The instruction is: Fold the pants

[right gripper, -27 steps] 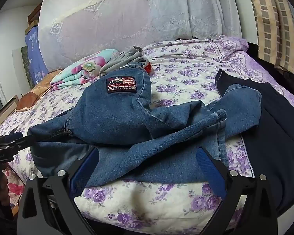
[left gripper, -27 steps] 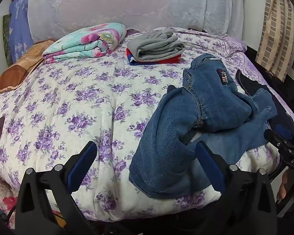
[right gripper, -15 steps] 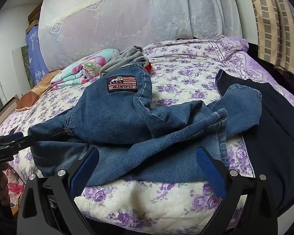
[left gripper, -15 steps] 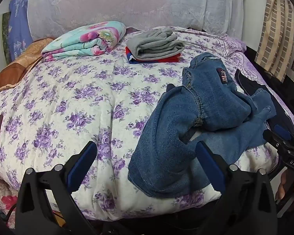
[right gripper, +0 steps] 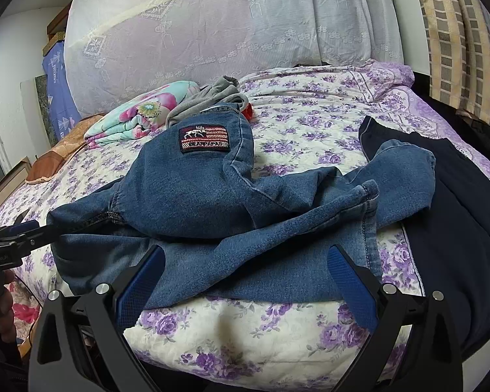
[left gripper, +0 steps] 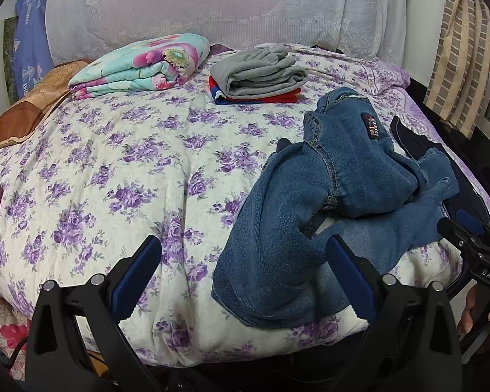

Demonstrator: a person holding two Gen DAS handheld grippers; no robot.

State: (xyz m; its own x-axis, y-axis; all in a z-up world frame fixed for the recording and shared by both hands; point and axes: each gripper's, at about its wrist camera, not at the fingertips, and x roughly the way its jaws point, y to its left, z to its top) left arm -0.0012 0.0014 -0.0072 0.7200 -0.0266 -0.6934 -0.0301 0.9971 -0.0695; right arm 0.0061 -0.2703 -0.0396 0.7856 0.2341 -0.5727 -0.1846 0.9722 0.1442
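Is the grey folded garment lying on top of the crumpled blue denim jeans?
No, the grey folded garment sits on red clothing, apart from the crumpled blue denim jeans.

Open floral quilt (left gripper: 121,176) left of crumpled jeans (left gripper: 310,215): wide bare stretch for passage. Far side blocked by folded floral blanket (left gripper: 140,65) and grey-on-red folded clothes stack (left gripper: 258,75). Right of jeans, dark navy garment (right gripper: 457,215) touching, partly under them; striped curtain (right gripper: 454,32) beyond.
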